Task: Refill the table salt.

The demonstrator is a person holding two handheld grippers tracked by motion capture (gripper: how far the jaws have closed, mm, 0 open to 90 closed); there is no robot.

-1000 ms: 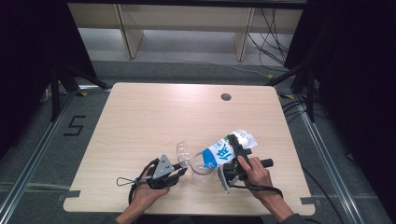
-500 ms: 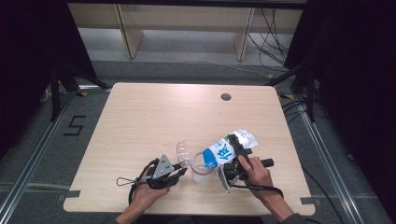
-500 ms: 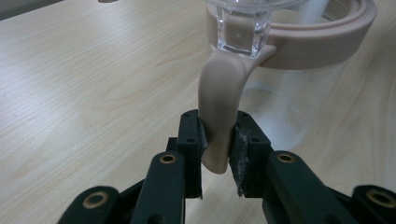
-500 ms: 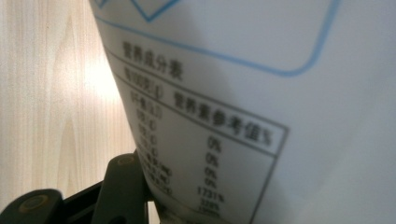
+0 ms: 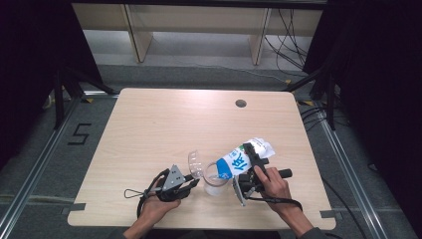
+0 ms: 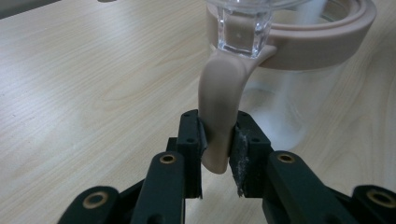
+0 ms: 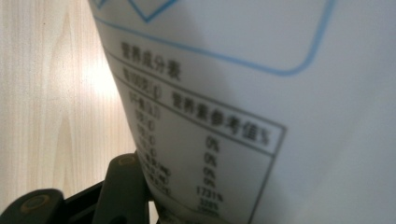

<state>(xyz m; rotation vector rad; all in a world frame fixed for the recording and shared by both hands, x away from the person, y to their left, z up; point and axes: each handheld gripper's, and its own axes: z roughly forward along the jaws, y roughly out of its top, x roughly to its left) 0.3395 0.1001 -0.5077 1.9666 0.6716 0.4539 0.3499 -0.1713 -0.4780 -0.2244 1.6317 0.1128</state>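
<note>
A clear jar [image 5: 215, 182] with a pinkish ring [image 6: 322, 37] round its mouth stands near the table's front edge, its clear lid [image 5: 195, 163] flipped open to the left. My left gripper [image 5: 191, 183] lies low beside it, shut on the ring's pinkish tab [image 6: 219, 112]; both black pads press the tab's sides. A white and blue bag [image 5: 245, 157] is tilted with its lower end over the jar's mouth, and my right gripper [image 5: 249, 172] is shut on the bag from the right. In the right gripper view the bag's printed white side [image 7: 261, 93] is very close, beside one black finger [image 7: 122, 186].
The light wooden table [image 5: 164, 124] has a small round hole [image 5: 241, 103] near its back edge. Wooden shelf legs and loose cables lie on the floor beyond the table. Dark curtains hang at both sides.
</note>
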